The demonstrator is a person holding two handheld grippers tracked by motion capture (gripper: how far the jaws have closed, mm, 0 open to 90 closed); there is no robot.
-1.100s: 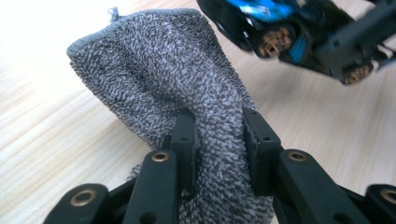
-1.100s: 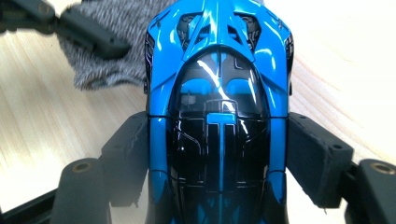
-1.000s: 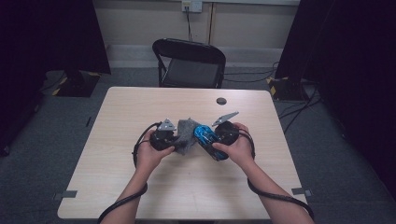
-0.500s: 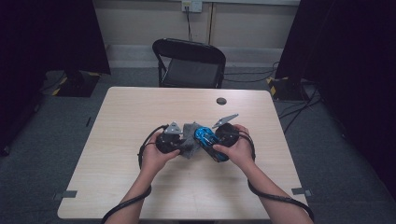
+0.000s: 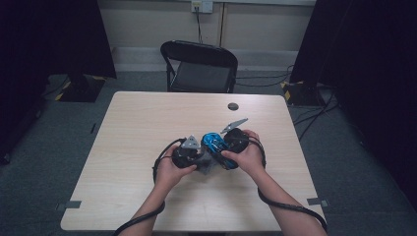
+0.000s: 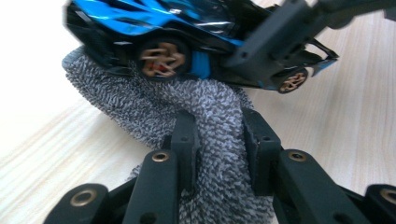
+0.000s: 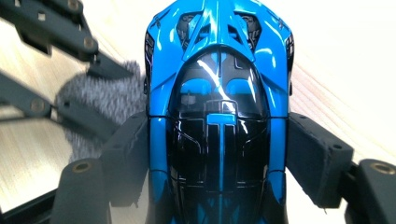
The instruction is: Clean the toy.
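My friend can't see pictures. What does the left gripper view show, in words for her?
The left gripper pinches a fuzzy grey cloth between its two black jaws. The cloth reaches up under a shiny blue and black toy car with bronze wheels, above a pale wooden table.

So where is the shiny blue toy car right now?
The shiny blue and black toy car sits clamped in the right gripper near the middle of the pale wooden table, with the grey fuzzy cloth pressed against its side.

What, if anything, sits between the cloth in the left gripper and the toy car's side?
Nothing visible. The left gripper is shut on the grey cloth, which already lies against the blue toy car below its wheel; the right gripper clamps the car's sides.
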